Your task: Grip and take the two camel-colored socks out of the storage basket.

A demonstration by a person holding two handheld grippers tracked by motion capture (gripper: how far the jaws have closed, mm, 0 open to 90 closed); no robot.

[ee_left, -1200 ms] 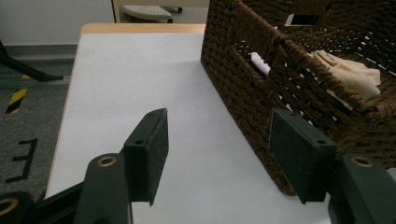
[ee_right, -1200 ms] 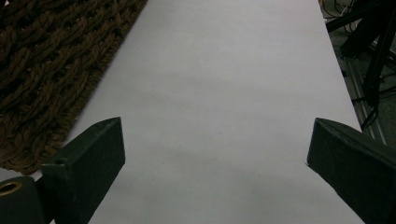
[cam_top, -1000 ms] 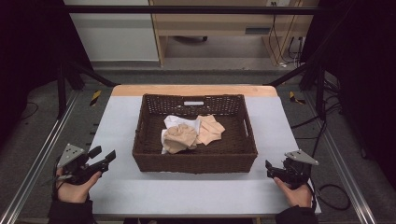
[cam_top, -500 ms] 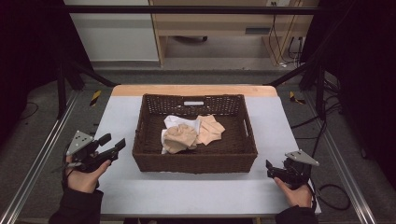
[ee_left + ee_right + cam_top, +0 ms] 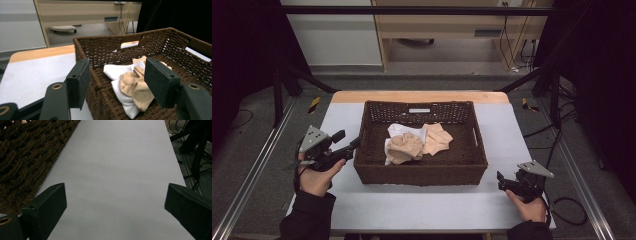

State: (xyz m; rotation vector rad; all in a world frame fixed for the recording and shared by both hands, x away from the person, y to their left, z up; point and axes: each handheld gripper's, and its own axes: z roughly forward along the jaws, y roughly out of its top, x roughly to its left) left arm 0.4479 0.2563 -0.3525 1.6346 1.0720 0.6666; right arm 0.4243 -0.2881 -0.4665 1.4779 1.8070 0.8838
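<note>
Two claws are in use at a white-topped bench [image 5: 422, 205], one in each hand of a person whose forearms enter from the near edge.

Left claw [image 5: 348, 141]: held above the bench at the left wall of the woven basket [image 5: 422, 172], its tips at the basket's left rim and pointing right toward the contents. Its jaws are spread wide with nothing between the pads. In the left gripper view the left claw [image 5: 122, 85] looks over the rim at the cloths, one jaw outside the wall, the other over the interior.

Right claw [image 5: 500, 181]: low over the bench at the near right, just beside the basket's near right corner, pointing left. In the right gripper view the right claw [image 5: 115, 202] has its jaws spread wide over bare bench surface, gripping nothing, with the basket wall [image 5: 22, 157] at the left of that view.

Contents: the basket sits at the centre of the bench, dark brown, rectangular, with a cut-out handle in its far wall. Inside lies a white cloth [image 5: 401, 131] toward the left-centre, with a tan cloth [image 5: 404, 147] bunched on top of it and a second tan cloth [image 5: 437, 138] touching it on the right. All three lie loose on the basket floor; neither claw touches them.
</note>
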